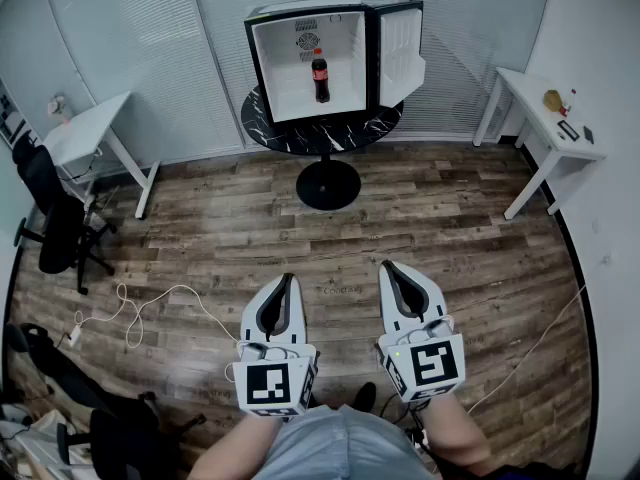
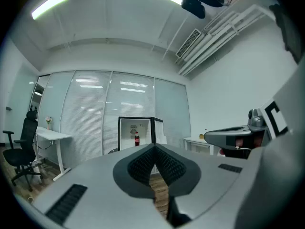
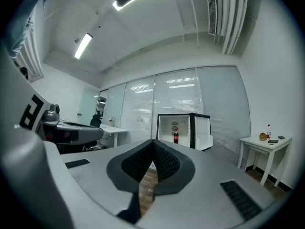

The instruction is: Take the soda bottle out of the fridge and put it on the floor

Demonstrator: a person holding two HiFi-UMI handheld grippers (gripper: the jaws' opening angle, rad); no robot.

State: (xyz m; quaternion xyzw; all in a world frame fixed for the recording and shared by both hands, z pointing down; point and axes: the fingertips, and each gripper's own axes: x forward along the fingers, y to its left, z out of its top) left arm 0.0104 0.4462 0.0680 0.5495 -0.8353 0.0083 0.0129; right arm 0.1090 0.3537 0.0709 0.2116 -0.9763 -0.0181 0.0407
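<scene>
A dark soda bottle [image 1: 321, 76] with a red label stands upright inside a small black fridge [image 1: 262, 58] whose door [image 1: 399, 53] hangs open to the right. The fridge sits on a round black table [image 1: 262, 125]. The bottle also shows far off in the left gripper view [image 2: 137, 140] and the right gripper view [image 3: 176, 137]. My left gripper [image 1: 291, 280] and right gripper [image 1: 385, 267] are held low over the wooden floor [image 1: 440, 218], far from the fridge. Both are shut with nothing between the jaws.
A white desk [image 1: 85, 133] stands at the left and another white desk [image 1: 545, 128] with small items at the right. Black office chairs [image 1: 55, 218] and a loose white cable [image 1: 135, 313] lie on the floor at the left. Glass walls with blinds run behind the fridge.
</scene>
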